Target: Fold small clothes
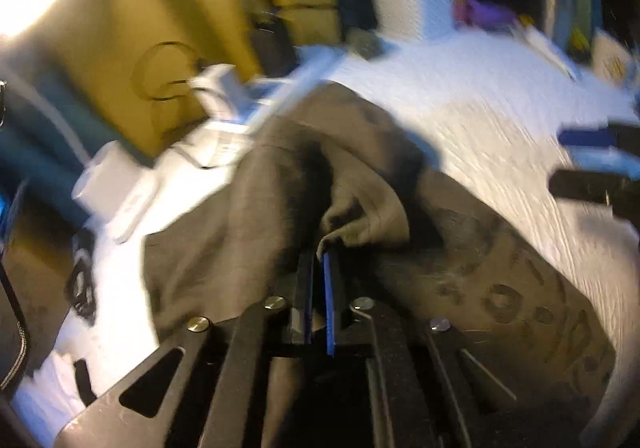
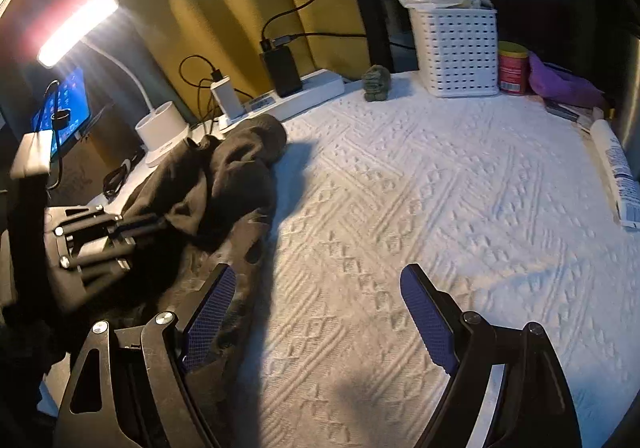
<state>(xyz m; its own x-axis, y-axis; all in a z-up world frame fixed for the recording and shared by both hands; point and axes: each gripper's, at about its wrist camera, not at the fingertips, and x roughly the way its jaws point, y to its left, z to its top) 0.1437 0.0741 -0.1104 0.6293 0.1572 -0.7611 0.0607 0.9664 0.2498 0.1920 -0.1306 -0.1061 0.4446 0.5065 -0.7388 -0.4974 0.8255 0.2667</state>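
A dark brown-grey garment point(image 1: 280, 176) with a printed pattern lies bunched on the white textured cloth point(image 1: 480, 136). My left gripper point(image 1: 320, 248) is shut on a fold of the garment and holds it up; the view is blurred. In the right wrist view the garment point(image 2: 224, 176) is heaped at the left and the left gripper point(image 2: 148, 226) pinches it from the left. My right gripper point(image 2: 316, 280) is open and empty, low over the white cloth point(image 2: 440, 188), its left finger point(image 2: 212, 308) at the garment's near edge. The right gripper's fingers point(image 1: 584, 138) show at the right edge of the left wrist view.
At the back stand a white perforated basket point(image 2: 456, 52), a red can point(image 2: 512, 68), a purple cloth point(image 2: 564, 84), a small green figure point(image 2: 376, 82), a power strip point(image 2: 304, 92) with chargers and cables, and a lit desk lamp point(image 2: 160, 128). A white tube point(image 2: 612, 168) lies at the right edge.
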